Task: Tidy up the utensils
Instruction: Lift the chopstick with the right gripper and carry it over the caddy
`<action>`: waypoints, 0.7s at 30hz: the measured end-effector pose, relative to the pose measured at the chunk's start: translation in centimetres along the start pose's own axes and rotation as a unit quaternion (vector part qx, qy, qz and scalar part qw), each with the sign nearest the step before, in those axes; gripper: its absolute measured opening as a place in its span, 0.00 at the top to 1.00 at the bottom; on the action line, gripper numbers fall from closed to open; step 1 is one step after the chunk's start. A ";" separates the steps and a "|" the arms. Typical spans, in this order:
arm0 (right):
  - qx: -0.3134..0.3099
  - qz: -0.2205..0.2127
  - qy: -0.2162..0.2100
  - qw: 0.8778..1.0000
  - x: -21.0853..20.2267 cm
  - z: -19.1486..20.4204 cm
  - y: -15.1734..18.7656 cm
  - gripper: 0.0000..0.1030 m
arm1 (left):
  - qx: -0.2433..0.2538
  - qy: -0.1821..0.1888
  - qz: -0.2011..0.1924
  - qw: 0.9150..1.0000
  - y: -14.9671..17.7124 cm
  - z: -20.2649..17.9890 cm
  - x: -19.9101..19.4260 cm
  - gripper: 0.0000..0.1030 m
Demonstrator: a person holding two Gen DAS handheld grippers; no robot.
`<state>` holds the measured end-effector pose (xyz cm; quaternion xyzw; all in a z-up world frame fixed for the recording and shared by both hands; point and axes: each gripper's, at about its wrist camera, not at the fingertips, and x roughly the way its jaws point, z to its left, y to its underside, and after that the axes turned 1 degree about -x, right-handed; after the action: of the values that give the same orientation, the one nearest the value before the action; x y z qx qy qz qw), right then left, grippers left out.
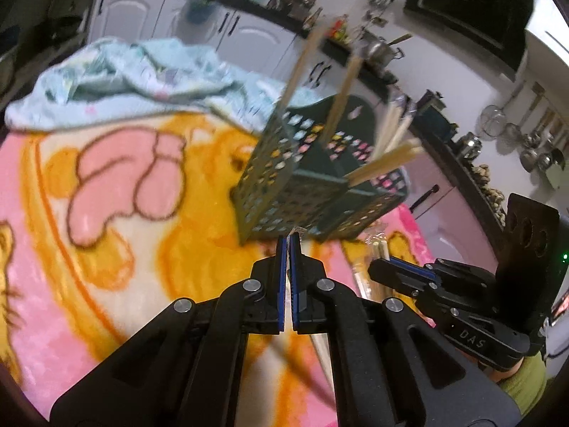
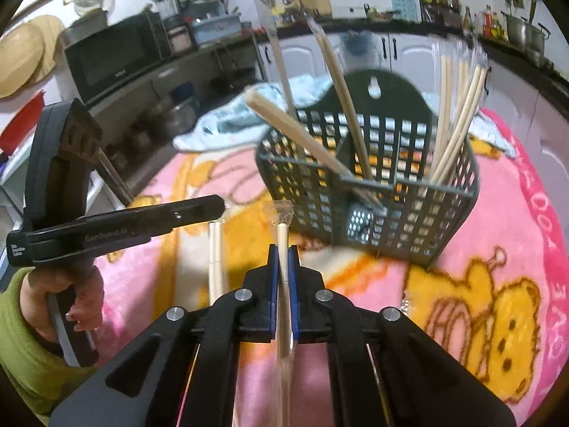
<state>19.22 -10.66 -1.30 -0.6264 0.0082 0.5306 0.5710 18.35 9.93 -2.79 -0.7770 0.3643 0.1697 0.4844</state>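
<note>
A dark green lattice utensil caddy (image 2: 391,192) stands on the pink and orange blanket (image 2: 498,235), with several wooden chopsticks (image 2: 458,121) upright in its compartments. It also shows in the left wrist view (image 1: 302,178). My right gripper (image 2: 283,249) is shut on a plastic-wrapped pair of chopsticks (image 2: 283,235), in front of the caddy. Another wrapped pair (image 2: 215,259) lies on the blanket to its left. My left gripper (image 1: 288,240) is shut and empty, just short of the caddy's base. It shows at the left in the right wrist view (image 2: 217,204).
A crumpled light blue cloth (image 1: 117,82) lies at the blanket's far side behind the caddy. Kitchen cabinets (image 1: 245,39) and a counter with pots (image 1: 380,49) surround the blanket. A microwave (image 2: 113,60) stands at the left.
</note>
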 end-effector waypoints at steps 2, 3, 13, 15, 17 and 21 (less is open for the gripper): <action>-0.001 -0.013 -0.001 1.000 -1.1 0.2 0.0 0.95 | 0.012 0.006 -0.008 1.000 -0.2 -1.1 -0.7 1.00; 0.000 -0.018 -0.002 1.000 -1.5 0.3 -0.1 0.95 | 0.017 0.009 -0.011 1.000 -0.2 -1.6 -1.1 1.00; 0.024 -0.091 0.018 0.995 -6.2 -1.3 -0.4 0.95 | 0.064 0.036 -0.040 0.996 -1.2 -6.0 -3.5 1.00; 0.032 -0.108 0.024 0.993 -7.0 -1.9 -0.6 0.95 | 0.072 0.040 -0.045 0.996 -1.3 -6.7 -3.8 1.00; 0.035 -0.129 0.039 0.990 -7.8 -2.3 -0.7 0.95 | 0.078 0.045 -0.050 0.995 -1.5 -7.5 -4.1 1.00; 0.041 -0.168 0.054 0.983 -9.4 -2.7 -0.9 0.95 | 0.095 0.054 -0.057 0.992 -2.2 -9.0 -4.5 1.00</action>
<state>17.41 -17.89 5.13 -0.6228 -0.0449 0.3916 0.6758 16.13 4.43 5.68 -0.7549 0.3593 0.0643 0.5448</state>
